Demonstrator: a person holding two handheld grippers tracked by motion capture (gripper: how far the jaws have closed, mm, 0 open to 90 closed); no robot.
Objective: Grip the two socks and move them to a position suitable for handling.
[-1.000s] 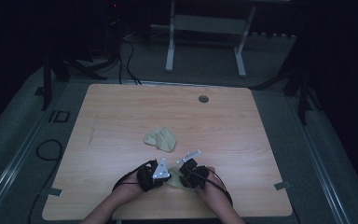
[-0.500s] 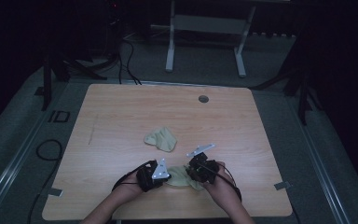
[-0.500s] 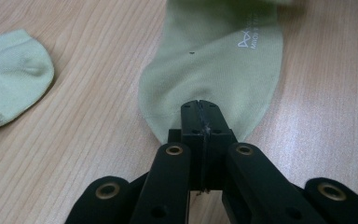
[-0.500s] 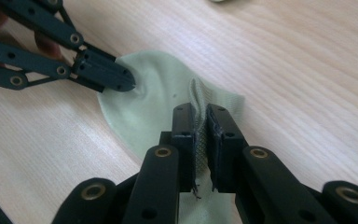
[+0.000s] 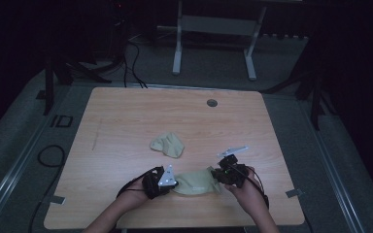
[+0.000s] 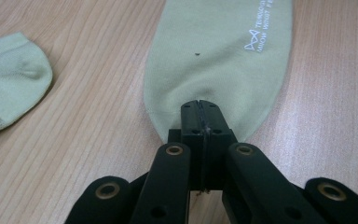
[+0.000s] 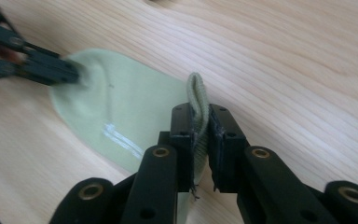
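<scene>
1. At the table's [image 5: 126, 116] left edge, in the high view, lies a faint pencil-like line on the wood; off the table on that side a black cable [image 5: 46, 158] loops on the grey floor.

2. The left gripper [image 5: 158, 182] sits near the front edge, held in the person's left hand [image 5: 126, 204]. In the left gripper view its jaws are pressed right together, with the rounded toe end of the stretched sock [image 6: 214, 56] pinched between the tips – no gap shows between them.

3. The stretched sock is pale green and lies flat on the wood between the two grippers, near the front edge of the table. White lettering [image 6: 258, 32] is printed on it; the words are too small to read with any certainty.

4. Farther from the person than the stretched sock, and apart from it, a second sock [image 5: 167, 144] of the same colour lies crumpled near the middle of the table.

5. The right gripper [image 5: 228, 172] is held in the right hand [image 5: 247, 191] at the other end of the stretched sock. In the right gripper view its jaws clamp the ribbed cuff [image 7: 198, 107], which stands up in a fold between the pads – a narrow gap, taken up by fabric. The jaws have just been shifting slightly on that cuff.

6. Towards the far right of the tabletop is a small round dark grommet [image 5: 212, 103].
</scene>
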